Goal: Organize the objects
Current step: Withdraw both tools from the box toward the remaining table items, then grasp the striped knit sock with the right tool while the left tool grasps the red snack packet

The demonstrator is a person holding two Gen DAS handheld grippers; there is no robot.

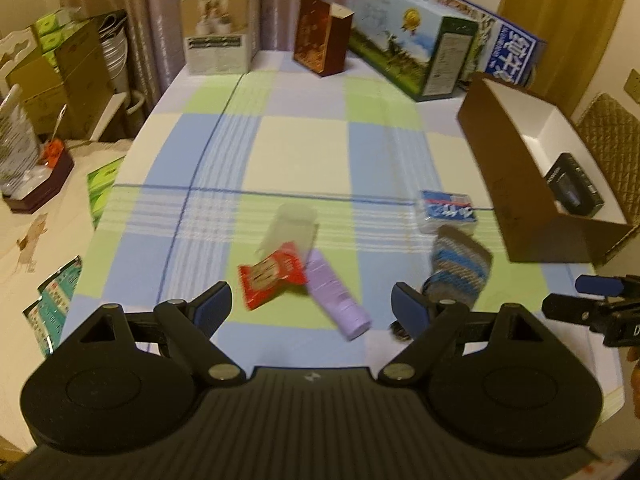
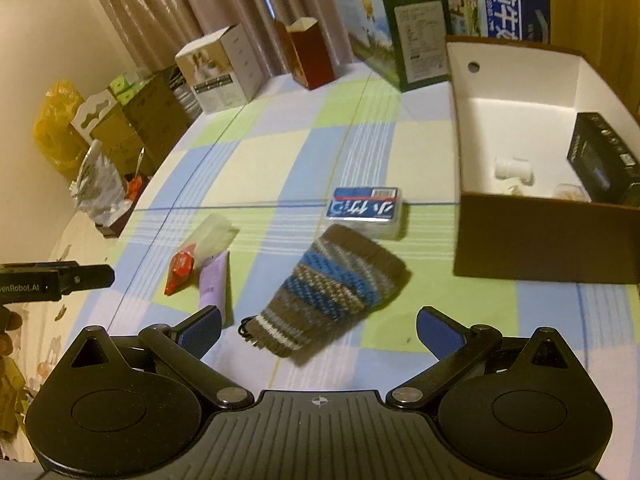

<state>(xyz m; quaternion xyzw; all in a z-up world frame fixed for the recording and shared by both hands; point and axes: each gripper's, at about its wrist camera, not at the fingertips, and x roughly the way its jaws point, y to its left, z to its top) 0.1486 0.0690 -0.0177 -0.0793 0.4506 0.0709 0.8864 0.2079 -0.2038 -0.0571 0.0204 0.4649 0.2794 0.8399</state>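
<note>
On the checked tablecloth (image 1: 300,152) lie a red snack packet (image 1: 270,276), a lilac tube (image 1: 336,296), a clear plastic cup (image 1: 290,228) on its side, a striped knitted pouch (image 1: 460,268) and a blue tissue pack (image 1: 448,208). My left gripper (image 1: 312,304) is open and empty, just short of the packet and tube. My right gripper (image 2: 318,330) is open and empty, with the knitted pouch (image 2: 332,292) lying just ahead between its fingers. The tissue pack (image 2: 362,206), packet (image 2: 182,270) and tube (image 2: 214,284) also show there.
An open brown cardboard box (image 2: 540,236) at the right holds a black box (image 2: 604,160) and a small white item (image 2: 514,168). Several cartons (image 1: 412,40) stand along the table's far edge. Clutter (image 1: 36,160) sits on a second surface at the left.
</note>
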